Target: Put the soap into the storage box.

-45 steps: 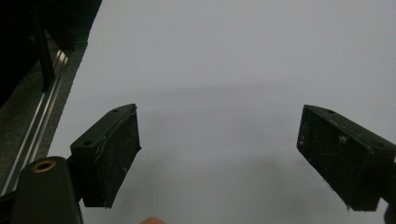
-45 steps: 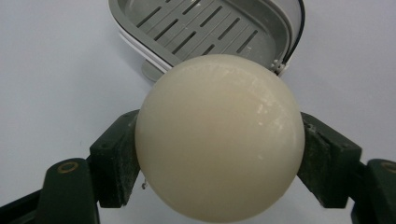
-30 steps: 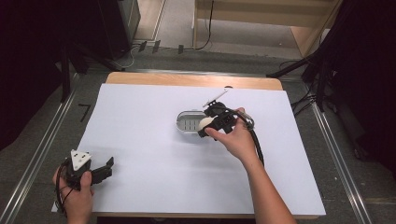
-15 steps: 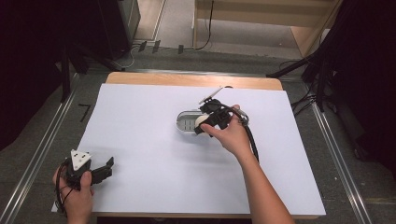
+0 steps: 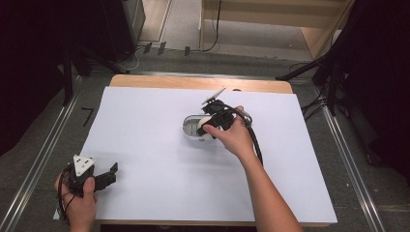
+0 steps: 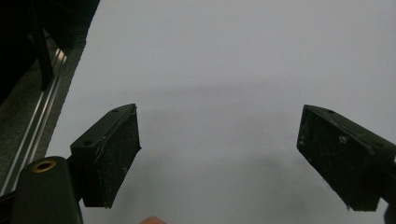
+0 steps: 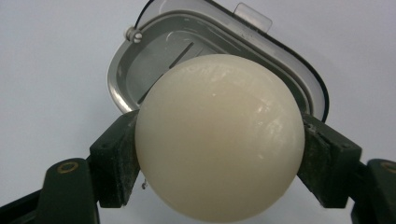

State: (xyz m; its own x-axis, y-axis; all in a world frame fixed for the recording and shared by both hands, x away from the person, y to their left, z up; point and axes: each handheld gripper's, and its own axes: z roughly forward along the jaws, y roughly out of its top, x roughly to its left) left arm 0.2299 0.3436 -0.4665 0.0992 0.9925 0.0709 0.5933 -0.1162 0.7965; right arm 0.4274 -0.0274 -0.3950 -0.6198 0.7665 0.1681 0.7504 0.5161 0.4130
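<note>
A cream-white ball (image 7: pixel 219 137) sits clamped between the two black jaws of my right gripper (image 7: pixel 219 163), which is shut on it. Just beyond the ball lies a small oval metal tin (image 7: pixel 140 60), open, with a pale inside. From above, the right gripper (image 5: pixel 209 129) hovers over the right end of that tin (image 5: pixel 192 126) near the middle of the table, the ball (image 5: pixel 208 133) partly hidden by the hand. My left gripper (image 5: pixel 112 174) rests at the near left corner. Its jaws stand wide apart (image 6: pixel 219 158) over bare white paper with nothing between them.
A large white sheet (image 5: pixel 145 159) covers the wooden table (image 5: pixel 193 83). Metal rails (image 5: pixel 38 154) run along both sides. Black cable (image 5: pixel 256 145) trails from the right gripper along the forearm. Dark equipment and cables stand on the floor beyond the far edge.
My right hand has carried the ball a little to the left and down, over the tin's right end. The left hand has stayed put.
</note>
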